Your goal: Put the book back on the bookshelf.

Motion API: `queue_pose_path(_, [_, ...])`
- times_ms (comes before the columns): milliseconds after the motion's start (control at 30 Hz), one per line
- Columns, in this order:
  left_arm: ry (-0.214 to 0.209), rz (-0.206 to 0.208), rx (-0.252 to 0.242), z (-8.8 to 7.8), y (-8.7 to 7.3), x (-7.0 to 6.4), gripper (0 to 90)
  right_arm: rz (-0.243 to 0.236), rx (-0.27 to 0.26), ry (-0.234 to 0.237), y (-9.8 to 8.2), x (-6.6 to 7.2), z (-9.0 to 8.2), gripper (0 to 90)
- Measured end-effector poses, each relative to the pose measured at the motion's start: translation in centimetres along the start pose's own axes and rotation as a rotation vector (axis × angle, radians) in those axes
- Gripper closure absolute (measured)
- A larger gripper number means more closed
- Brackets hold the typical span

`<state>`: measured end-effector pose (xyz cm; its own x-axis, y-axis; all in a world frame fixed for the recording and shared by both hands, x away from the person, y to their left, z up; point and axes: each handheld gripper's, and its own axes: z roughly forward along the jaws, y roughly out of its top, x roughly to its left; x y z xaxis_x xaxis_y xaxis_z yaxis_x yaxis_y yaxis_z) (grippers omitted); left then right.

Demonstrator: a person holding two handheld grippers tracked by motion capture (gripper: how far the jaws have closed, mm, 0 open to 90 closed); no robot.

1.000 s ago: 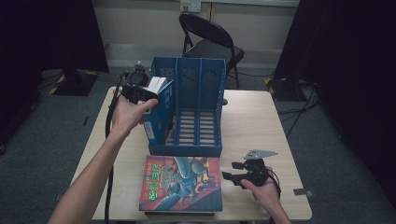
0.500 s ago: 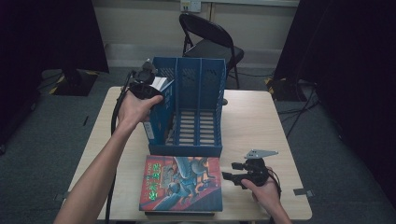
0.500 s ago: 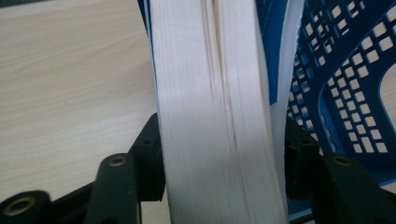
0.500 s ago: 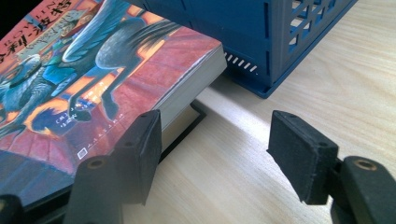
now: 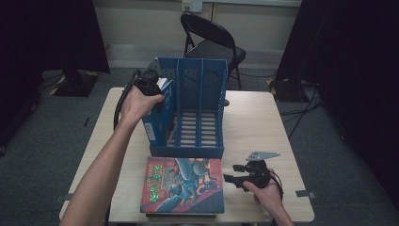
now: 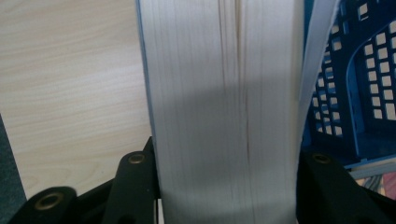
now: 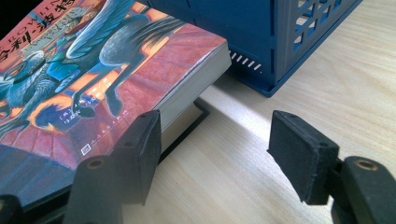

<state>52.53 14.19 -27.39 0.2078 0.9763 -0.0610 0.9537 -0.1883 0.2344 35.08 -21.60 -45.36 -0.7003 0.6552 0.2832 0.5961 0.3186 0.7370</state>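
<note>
A thick book with a blue cover (image 5: 154, 121) stands upright at the left side of the blue file rack (image 5: 207, 99). I cannot tell whether it is inside the left compartment or against the outer wall. My left gripper (image 5: 149, 84) holds it from above. In the left gripper view, the pale page edges (image 6: 224, 93) fill the gap, and the jaws of the left gripper (image 6: 226, 179) have just been closing onto both covers. A colourful illustrated book (image 5: 183, 183) lies flat at the table's front. My right gripper (image 5: 230, 173) rests open just right of it, nothing between its jaws (image 7: 222, 140).
The rack has three slatted compartments and sits mid-table. A second dark book lies under the colourful one (image 7: 187, 123). A black folding chair (image 5: 211, 42) stands behind the wooden table (image 5: 254, 122). Bare tabletop lies right of the rack.
My left hand has carried the blue book slightly right, closer against the rack. The right hand and the colourful book have stayed put.
</note>
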Motion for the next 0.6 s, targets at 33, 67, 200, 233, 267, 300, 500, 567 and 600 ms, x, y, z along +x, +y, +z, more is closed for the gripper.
queue_pose_path(33, [0.000, 0.002, 0.004, 0.01, 0.04, 0.00, 56.4, -0.001, 0.000, 0.002, 0.00, 0.00, 0.00, 34.3])
queue_pose_path(67, [0.001, 0.006, 0.007, 0.02, 0.06, -0.01, 56.4, -0.001, 0.001, 0.001, 0.00, 0.00, 0.00, 34.3])
queue_pose_path(200, [-0.011, -0.014, 0.016, 0.18, 0.17, 0.18, 56.5, 0.003, 0.004, 0.002, -0.07, -0.04, 0.05, 34.3])
queue_pose_path(233, [-0.015, -0.004, 0.021, 0.22, 0.19, 0.23, 56.3, 0.001, 0.005, 0.002, -0.08, -0.04, 0.06, 34.2])
queue_pose_path(267, [-0.018, -0.004, 0.022, 0.24, 0.19, 0.23, 56.1, 0.001, 0.005, 0.000, -0.08, -0.02, 0.07, 33.6])
queue_pose_path(300, [-0.019, -0.004, 0.024, 0.26, 0.17, 0.24, 56.0, 0.004, 0.004, -0.005, -0.07, 0.00, 0.06, 33.4])
queue_pose_path(500, [-0.032, 0.033, 0.028, 0.53, 0.17, 0.19, 53.8, 0.018, 0.002, -0.018, -0.03, -0.26, -0.04, 33.4])
queue_pose_path(567, [-0.025, 0.035, 0.025, 0.49, 0.16, 0.11, 57.5, 0.017, 0.002, -0.019, -0.03, -0.25, 0.00, 33.4])
queue_pose_path(600, [-0.025, 0.030, 0.022, 0.50, 0.17, 0.08, 58.9, 0.017, 0.003, -0.018, -0.02, -0.23, 0.03, 33.3])
